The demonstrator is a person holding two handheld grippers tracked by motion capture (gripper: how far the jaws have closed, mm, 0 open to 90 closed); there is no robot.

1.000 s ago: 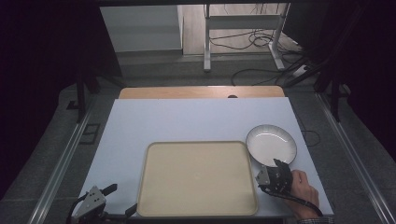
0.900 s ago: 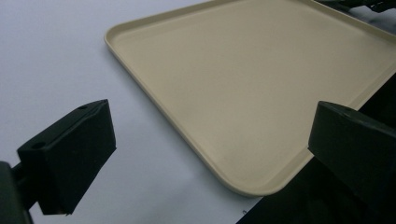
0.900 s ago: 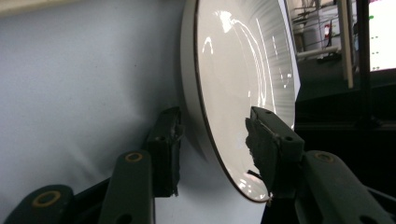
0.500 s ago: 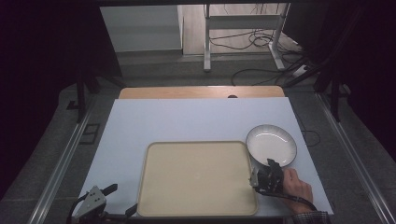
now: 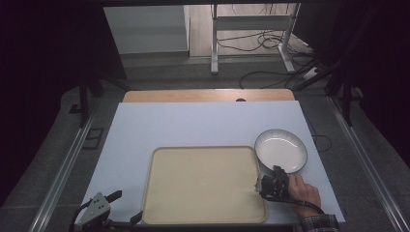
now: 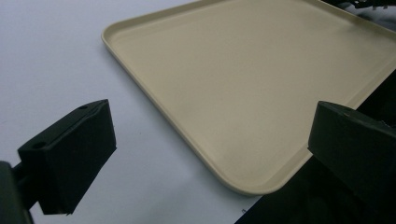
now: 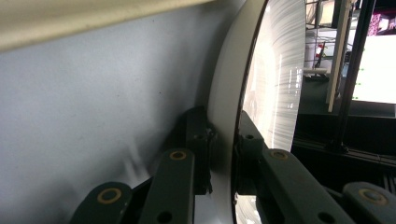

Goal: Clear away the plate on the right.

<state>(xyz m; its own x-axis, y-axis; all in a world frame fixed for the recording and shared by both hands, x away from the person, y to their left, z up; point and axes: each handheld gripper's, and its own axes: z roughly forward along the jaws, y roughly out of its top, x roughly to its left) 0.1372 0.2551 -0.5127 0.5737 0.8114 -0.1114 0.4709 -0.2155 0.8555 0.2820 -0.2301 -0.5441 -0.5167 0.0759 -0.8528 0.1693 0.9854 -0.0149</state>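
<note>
A white plate (image 5: pixel 281 150) lies on the white table to the right of a beige tray (image 5: pixel 203 183). My right gripper (image 5: pixel 273 180), held by a hand (image 5: pixel 303 191), is shut on the plate's near rim. In the right gripper view the rim (image 7: pixel 223 121) sits between the two jaws, with the plate's glossy inside (image 7: pixel 273 70) to the right and the tray's edge (image 7: pixel 70 18) at the top left. My left gripper (image 5: pixel 118 208) rests at the table's near left corner, open. In the left gripper view its jaws stand wide apart over the tray's corner (image 6: pixel 247 182).
The white tabletop (image 5: pixel 203 125) stretches beyond the tray to a wooden strip (image 5: pixel 208 95) at the far edge. Metal rails (image 5: pixel 63 169) run along both sides. Table legs and cables (image 5: pixel 261 48) lie on the floor behind.
My right gripper has moved forward and left along the plate's near rim and shut on it. The plate looks slightly lifted or tilted. The left gripper has stayed put.
</note>
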